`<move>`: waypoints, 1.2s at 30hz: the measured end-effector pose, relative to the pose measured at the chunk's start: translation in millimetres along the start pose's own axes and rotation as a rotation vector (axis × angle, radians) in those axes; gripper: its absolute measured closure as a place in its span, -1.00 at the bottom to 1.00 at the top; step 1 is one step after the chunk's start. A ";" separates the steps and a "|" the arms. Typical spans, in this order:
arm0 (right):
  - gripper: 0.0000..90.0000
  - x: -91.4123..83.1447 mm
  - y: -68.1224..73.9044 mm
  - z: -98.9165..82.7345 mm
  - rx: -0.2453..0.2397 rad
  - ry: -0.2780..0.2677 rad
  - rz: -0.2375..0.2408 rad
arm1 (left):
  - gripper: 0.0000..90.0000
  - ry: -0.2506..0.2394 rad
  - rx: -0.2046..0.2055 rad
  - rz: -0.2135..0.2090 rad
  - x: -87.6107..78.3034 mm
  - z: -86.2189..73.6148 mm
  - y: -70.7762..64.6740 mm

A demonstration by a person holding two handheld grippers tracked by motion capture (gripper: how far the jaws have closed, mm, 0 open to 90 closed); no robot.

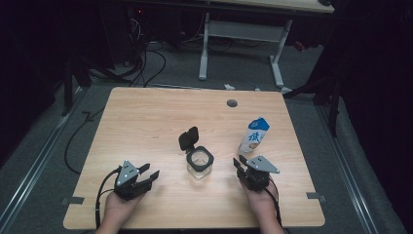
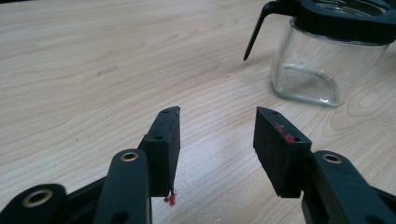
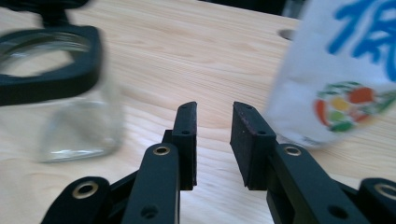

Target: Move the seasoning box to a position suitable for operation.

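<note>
Two hand-held tongs are hovering low over a pale wooden worktop [image 1: 146,117], one on each side of a square glass jar [image 1: 199,163] that is standing near the middle, a little toward the person's edge. The jar's black lid [image 1: 189,139] is hanging open, tipped up and back on the far side of the black rim.

The left tongs [image 1: 148,176] are sitting near the front-left of the worktop, well apart from the jar, pointing across toward it. In the left gripper view the left tongs [image 2: 217,140] are standing wide open with nothing between the pads, and the jar [image 2: 322,56] is rising beyond them to the upper right, bare wood lying in between.

The right tongs [image 1: 239,165] are resting just beside the jar's right side, a hand gripping them from the front edge. In the right gripper view the right tongs [image 3: 214,135] are showing a narrower gap, parted but gripping nothing, aiming at the strip of wood between the jar [image 3: 60,93] on one side and a white carton with blue print [image 3: 341,70] on the other.

The carton [image 1: 253,135] is standing upright to the right of the jar, behind the right tongs, well in from the right edge. The far half and the left side of the worktop are lying open; a small round grommet hole [image 1: 232,103] is marking the far centre.
</note>
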State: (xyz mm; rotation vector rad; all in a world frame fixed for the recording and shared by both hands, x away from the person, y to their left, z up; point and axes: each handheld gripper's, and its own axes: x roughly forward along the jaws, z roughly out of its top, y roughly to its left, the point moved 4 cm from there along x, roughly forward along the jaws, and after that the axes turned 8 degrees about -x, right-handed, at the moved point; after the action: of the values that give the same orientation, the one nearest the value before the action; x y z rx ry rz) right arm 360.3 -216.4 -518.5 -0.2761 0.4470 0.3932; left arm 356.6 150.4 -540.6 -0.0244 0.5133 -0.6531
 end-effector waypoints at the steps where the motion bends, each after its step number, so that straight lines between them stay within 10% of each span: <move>1: 0.54 1.4 -1.4 -0.1 0.002 0.005 -0.013 | 0.14 0.000 0.004 -0.001 -0.6 0.1 0.3; 14: 0.57 27.4 -19.7 6.9 0.028 0.089 -0.122 | 0.14 -0.048 -0.023 -0.026 -8.8 1.5 2.7; 22: 1.00 16.8 -54.1 -15.7 0.087 0.126 -0.183 | 0.15 -0.061 -0.010 -0.017 -9.3 1.3 -2.2; 36: 0.99 48.5 -85.2 -18.0 0.138 0.154 -0.195 | 0.14 -0.062 -0.001 0.003 -10.5 -1.1 -2.4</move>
State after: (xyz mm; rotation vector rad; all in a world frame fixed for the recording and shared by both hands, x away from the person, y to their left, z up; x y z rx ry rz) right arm 430.2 -283.5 -542.2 -0.2145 0.5907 0.1497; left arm 347.6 154.8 -536.4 -0.0445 0.4537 -0.6474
